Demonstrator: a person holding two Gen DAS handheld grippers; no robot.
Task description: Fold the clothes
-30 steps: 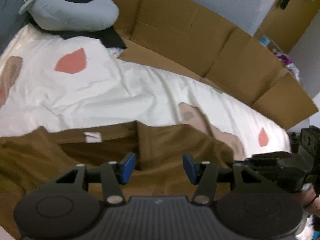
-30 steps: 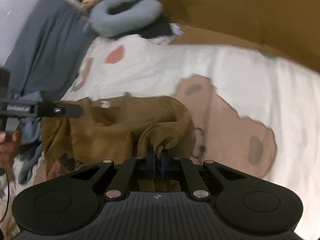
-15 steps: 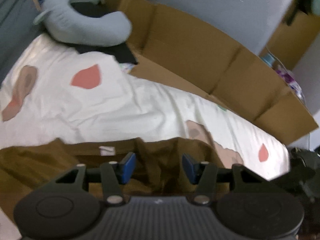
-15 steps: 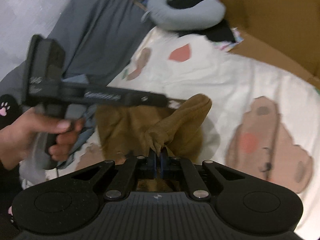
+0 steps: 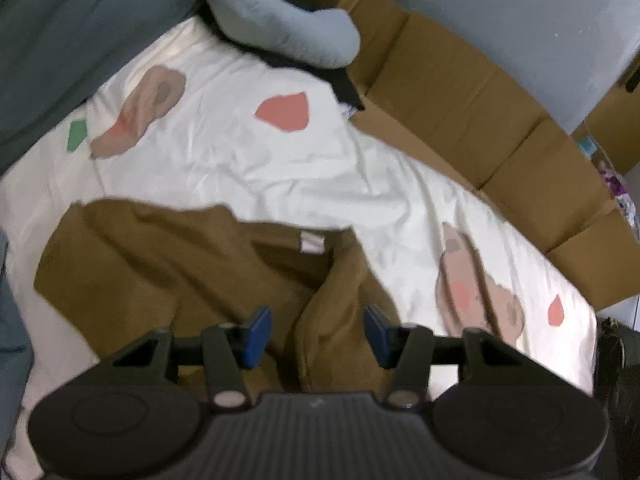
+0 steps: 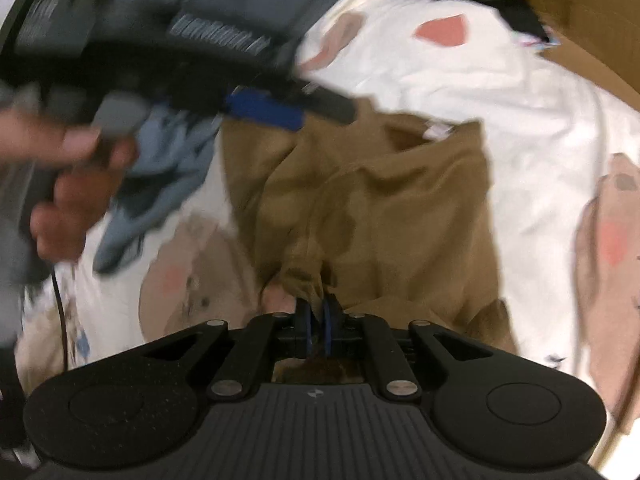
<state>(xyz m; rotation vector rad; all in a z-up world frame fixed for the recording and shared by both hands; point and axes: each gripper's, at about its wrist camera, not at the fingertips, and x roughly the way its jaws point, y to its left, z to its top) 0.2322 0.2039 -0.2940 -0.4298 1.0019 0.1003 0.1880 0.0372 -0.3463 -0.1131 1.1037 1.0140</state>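
Note:
A brown garment [image 5: 160, 264] lies crumpled on the white printed bedsheet [image 5: 248, 168], its white neck label [image 5: 311, 243] facing up. My left gripper [image 5: 316, 334] hovers open above a raised brown fold, and its pads [image 5: 258, 334] do not touch the cloth. In the right wrist view a hand [image 6: 72, 184] holds this left gripper [image 6: 288, 108] over the garment's upper left. My right gripper [image 6: 318, 330] pinches a bunched edge of the brown garment [image 6: 400, 208]. Its jaws are opening, with the cloth still between the pads.
A grey U-shaped pillow [image 5: 288, 28] and flattened cardboard [image 5: 472, 100] lie at the far side of the bed. A dark grey blanket [image 5: 60, 40] borders the left. A blue-grey garment [image 6: 160, 184] is bunched beside the brown one.
My right gripper has carried the pinched brown edge leftward across the garment, toward the left gripper. The left gripper has shifted sideways, staying open.

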